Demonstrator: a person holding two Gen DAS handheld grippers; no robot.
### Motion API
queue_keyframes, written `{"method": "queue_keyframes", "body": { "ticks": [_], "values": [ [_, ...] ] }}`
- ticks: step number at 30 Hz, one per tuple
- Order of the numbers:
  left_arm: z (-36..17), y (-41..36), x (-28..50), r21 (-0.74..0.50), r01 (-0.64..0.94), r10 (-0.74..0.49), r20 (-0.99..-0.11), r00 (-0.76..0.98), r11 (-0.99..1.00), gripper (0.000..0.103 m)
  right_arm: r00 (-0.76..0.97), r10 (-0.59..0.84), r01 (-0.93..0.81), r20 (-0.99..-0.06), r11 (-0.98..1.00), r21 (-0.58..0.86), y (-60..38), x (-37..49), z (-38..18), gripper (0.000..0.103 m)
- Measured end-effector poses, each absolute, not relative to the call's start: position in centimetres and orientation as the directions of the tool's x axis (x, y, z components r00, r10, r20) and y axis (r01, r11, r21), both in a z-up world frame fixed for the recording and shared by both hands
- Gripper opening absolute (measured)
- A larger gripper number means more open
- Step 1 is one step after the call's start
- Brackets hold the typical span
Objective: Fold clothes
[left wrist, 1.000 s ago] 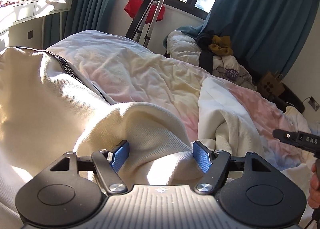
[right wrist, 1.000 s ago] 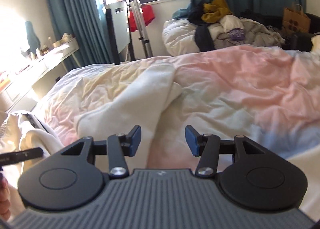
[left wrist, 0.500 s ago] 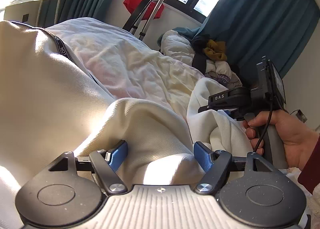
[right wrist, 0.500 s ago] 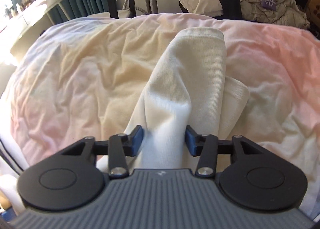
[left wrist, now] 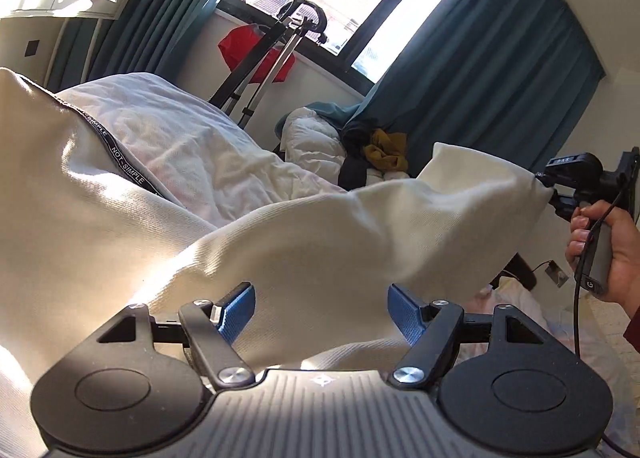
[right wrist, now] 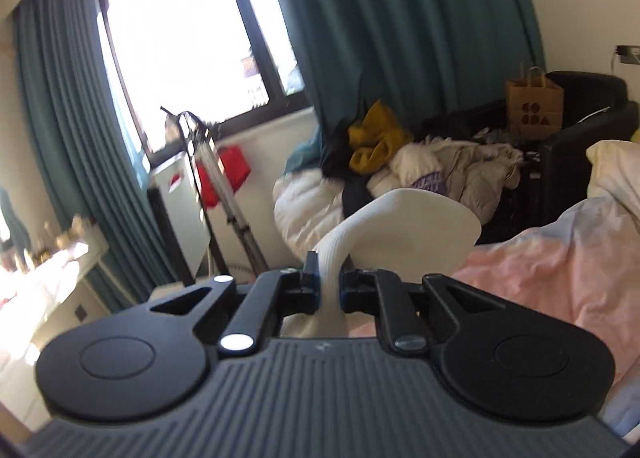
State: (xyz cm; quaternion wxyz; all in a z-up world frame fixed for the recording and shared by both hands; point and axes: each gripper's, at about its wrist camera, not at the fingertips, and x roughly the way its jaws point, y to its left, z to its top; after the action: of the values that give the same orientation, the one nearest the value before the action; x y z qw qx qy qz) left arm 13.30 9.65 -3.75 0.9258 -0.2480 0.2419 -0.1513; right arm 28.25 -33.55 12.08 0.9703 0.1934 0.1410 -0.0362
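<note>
A cream sweatshirt [left wrist: 120, 238] with a black lettered neck tape [left wrist: 128, 166] lies bunched on the bed, close under the left wrist view. My left gripper [left wrist: 320, 306] stands open, and a thick fold of the sweatshirt bulges between its blue pads [left wrist: 236, 310]. One cream sleeve [left wrist: 400, 226] stretches up and to the right, off the bed. My right gripper [right wrist: 329, 270] is closing its jaws on that sleeve [right wrist: 408, 218], and the pads pinch the ribbed cloth. In the left wrist view the right gripper [left wrist: 540, 180] grips the sleeve's end, held by a hand [left wrist: 612, 258].
A wrinkled white and pink duvet [right wrist: 560, 258] covers the bed. Beyond its foot lies a pile of clothes [right wrist: 420, 162] on a white quilt, with a paper bag [right wrist: 534, 102] on a dark seat. A folded metal stand [left wrist: 272, 54] leans under the window. A white desk [left wrist: 60, 2] is at the left.
My right gripper came down over the sleeve, shut on it and lifted it up off the duvet. The left gripper stayed open over the bunched sweatshirt and tilted a little.
</note>
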Motion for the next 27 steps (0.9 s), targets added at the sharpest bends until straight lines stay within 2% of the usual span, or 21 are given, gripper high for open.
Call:
{"method": "queue_keyframes", "body": {
  "ticks": [1,3,6,10,13,15,18,21,25,27],
  "values": [
    [-3.6,9.5,13.2,-0.526,0.169,-0.401,-0.367,0.839,0.834,0.074,0.966,-0.047,0.147,-0.254,0.908,0.392,-35.7,27.2,12.0,0.012],
    [-3.6,8.9,13.1,-0.503,0.178,-0.398,-0.374,0.838,0.846,0.075,0.961,-0.101,0.199,-0.257,0.897,0.394,-38.5,26.0,10.8,0.013],
    [-4.1,8.0,13.4,-0.466,0.177,-0.389,-0.411,0.825,0.867,0.075,0.919,-0.120,0.268,-0.375,0.888,0.373,-42.0,24.8,6.0,0.014],
    [-5.0,6.6,13.9,-0.413,0.182,-0.378,-0.465,0.801,0.892,0.075,0.864,-0.082,0.324,-0.496,0.845,0.425,-44.4,22.9,-1.2,0.015],
    [-5.6,5.9,14.1,-0.364,0.190,-0.362,-0.492,0.792,0.912,0.075,0.841,-0.063,0.363,-0.537,0.801,0.475,-45.2,20.8,-5.7,0.016],
    [-5.9,5.6,14.2,-0.333,0.197,-0.351,-0.506,0.788,0.922,0.075,0.845,-0.043,0.367,-0.533,0.772,0.519,-45.7,19.5,-7.5,0.016],
    [-6.2,5.3,14.1,-0.289,0.212,-0.338,-0.515,0.788,0.934,0.075,0.827,-0.038,0.396,-0.561,0.748,0.533,-46.2,18.3,-7.6,0.020],
    [-6.3,4.9,14.0,-0.254,0.227,-0.330,-0.519,0.789,0.940,0.075,0.823,-0.090,0.418,-0.561,0.763,0.492,-46.4,17.5,-5.9,0.025],
    [-6.3,4.0,14.6,-0.216,0.253,-0.331,-0.531,0.780,0.943,0.075,0.817,-0.242,0.487,-0.523,0.774,0.404,-46.9,16.0,-4.4,0.027],
    [-6.3,3.4,14.9,-0.180,0.270,-0.324,-0.533,0.782,0.946,0.075,0.823,-0.261,0.483,-0.504,0.789,0.380,-47.2,16.3,-4.2,0.027]
  ]
}}
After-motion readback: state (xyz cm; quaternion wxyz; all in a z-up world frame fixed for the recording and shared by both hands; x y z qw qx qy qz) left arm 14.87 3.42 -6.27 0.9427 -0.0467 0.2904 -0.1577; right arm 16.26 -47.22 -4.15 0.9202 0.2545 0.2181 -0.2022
